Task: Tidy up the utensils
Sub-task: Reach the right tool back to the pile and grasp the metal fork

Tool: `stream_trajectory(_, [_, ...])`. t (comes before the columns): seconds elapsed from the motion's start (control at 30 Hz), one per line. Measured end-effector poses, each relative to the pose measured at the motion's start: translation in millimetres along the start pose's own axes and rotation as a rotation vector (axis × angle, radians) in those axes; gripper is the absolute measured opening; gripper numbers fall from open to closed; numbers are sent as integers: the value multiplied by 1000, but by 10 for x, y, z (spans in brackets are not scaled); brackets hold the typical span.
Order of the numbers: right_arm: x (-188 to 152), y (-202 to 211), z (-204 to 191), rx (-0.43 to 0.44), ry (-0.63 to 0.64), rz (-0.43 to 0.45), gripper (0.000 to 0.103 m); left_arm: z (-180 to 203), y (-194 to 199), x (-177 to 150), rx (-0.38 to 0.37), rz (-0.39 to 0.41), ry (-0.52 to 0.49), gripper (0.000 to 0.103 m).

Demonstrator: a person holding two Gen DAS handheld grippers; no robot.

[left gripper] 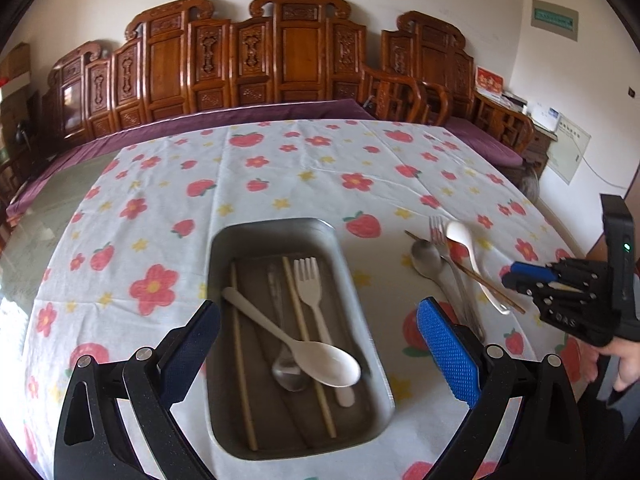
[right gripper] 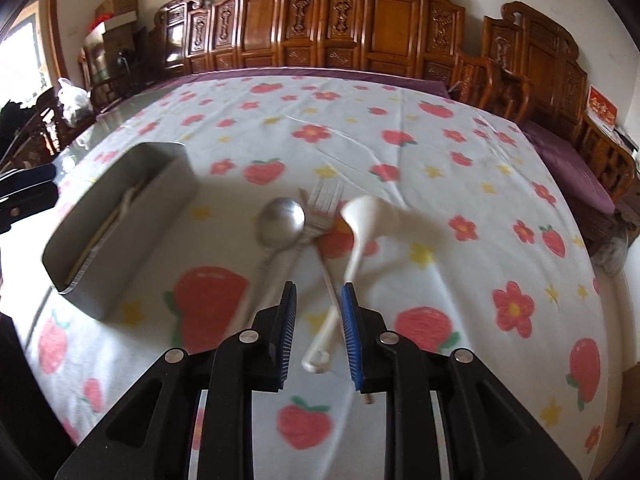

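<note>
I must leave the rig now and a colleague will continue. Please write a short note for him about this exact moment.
Left gripper: open, empty, above the metal tray.
Right gripper: open, its fingers on both sides of the white spoon handle, not closed on it.
Done: the tray holds a white spoon, a white fork, a metal spoon and two chopsticks.
Left: on the tablecloth beside the tray lie the white spoon, metal spoon, metal fork and one chopstick.
</note>
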State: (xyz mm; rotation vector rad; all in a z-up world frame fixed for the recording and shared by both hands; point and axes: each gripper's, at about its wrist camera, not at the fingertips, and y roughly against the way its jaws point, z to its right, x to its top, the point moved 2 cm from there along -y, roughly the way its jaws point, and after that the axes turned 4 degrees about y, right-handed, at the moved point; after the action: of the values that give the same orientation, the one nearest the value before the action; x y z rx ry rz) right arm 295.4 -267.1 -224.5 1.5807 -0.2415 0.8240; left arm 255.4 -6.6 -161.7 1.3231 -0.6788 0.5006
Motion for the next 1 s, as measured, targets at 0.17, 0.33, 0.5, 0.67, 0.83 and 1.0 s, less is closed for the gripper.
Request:
stream_trajectory(0.17, [-93,-140,147,10,-52,-10,25,279,-21,-96,-26,-12,-48,95])
stream_trajectory(0.33, [-33,-203,19,61,-33,5,25,445,-37,-144,-40,-13,-74,95])
stream_trajectory(0.5, [61,-370,-122,91,-20,0,25,495,-91,-177,-54,-30,-61,95])
stream_trajectory(0.67, [161,-578,-137,114,-58,-15,25,524,-137,-227,-41,-43,-50,95])
stream_trajectory(0.83, [205,-654,-175,88,-47,-42,25,552,-175,-278,-19,-53,-40,95])
stream_trajectory(1.0, [189,-619,-116,91,-70,-63,14,576,-236,-281,10,-77,-26,95])
